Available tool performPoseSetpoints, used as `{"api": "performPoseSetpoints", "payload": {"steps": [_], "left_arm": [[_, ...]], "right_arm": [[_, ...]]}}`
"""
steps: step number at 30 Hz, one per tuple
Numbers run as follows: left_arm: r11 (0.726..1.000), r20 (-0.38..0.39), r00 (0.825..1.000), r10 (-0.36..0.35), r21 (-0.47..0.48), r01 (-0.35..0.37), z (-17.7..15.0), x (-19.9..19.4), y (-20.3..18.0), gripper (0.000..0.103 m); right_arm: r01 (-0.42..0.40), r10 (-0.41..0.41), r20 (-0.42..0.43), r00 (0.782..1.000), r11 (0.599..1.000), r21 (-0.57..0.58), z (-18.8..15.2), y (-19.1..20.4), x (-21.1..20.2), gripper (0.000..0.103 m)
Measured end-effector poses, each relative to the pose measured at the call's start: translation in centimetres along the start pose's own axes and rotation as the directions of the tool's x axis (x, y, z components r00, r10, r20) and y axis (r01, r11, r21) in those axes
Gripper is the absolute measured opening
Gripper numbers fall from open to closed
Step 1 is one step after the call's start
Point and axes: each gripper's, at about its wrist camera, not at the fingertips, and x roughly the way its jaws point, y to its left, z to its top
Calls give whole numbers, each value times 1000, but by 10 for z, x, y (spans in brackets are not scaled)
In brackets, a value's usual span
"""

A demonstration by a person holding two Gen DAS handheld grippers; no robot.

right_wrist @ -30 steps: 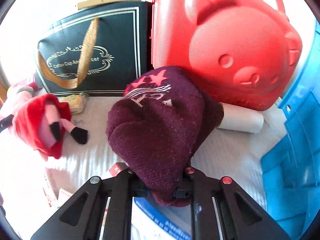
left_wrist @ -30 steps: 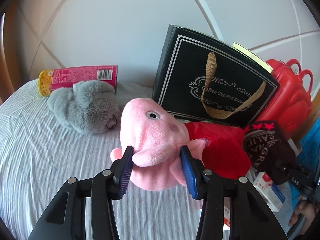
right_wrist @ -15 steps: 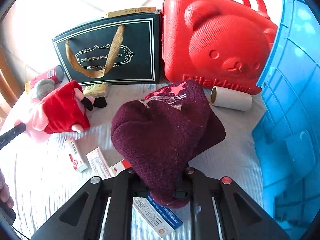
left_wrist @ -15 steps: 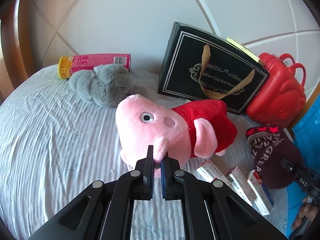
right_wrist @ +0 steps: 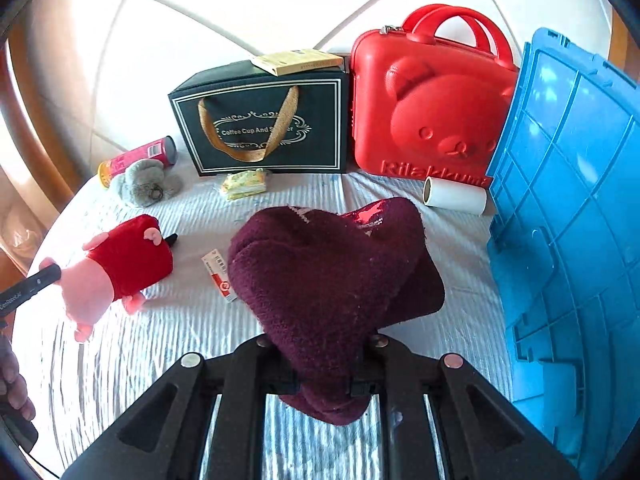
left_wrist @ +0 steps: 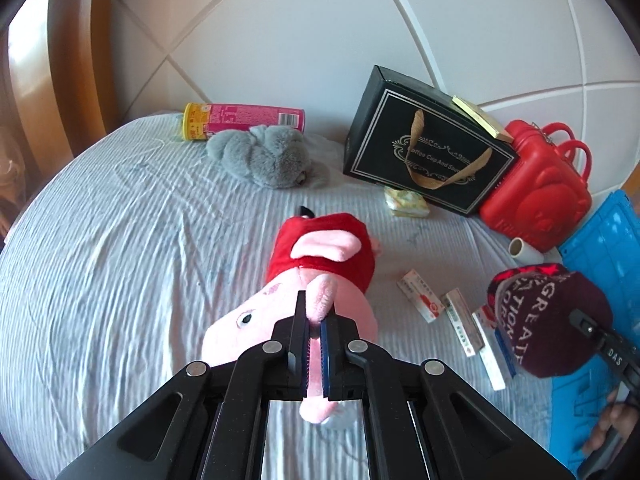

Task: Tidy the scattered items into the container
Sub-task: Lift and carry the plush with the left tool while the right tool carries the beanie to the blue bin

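- Presently we see the left gripper at lower centre of the left wrist view, its jaws just closed to a narrow slit on a pink ear of the pig plush; the plush hangs from the pads, head down, red dress toward mid-frame.
- We note the right gripper at bottom centre of the right wrist view, jaws narrow and clamped on the folded edge of the maroon beanie, which fills mid-frame.
- We see the blue container along the right edge of the right wrist view, tilted, ribbed side facing us.
- Lying on the white bedsheet: grey plush at upper left of centre, touching the pink snack tube behind it; small cartons right of centre.
- Black gift bag and red bear case stand side by side at the top, a white roll lying just before the case.
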Motion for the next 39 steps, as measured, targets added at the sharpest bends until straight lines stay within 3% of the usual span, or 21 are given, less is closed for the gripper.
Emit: {"api": "performPoseSetpoints", "payload": {"steps": [20, 28, 39], "left_arm": [[997, -37, 999, 19, 81, -16, -45, -141, 8, 3], [991, -16, 999, -28, 128, 30, -48, -203, -5, 3], [976, -1, 995, -99, 195, 97, -61, -242, -16, 3]], "right_arm": [[-62, 71, 57, 996, 989, -136, -38, 75, -161, 13], [-83, 96, 83, 992, 986, -147, -62, 93, -206, 13], [-133, 150, 87, 985, 975, -181, -96, 126, -242, 13]]}}
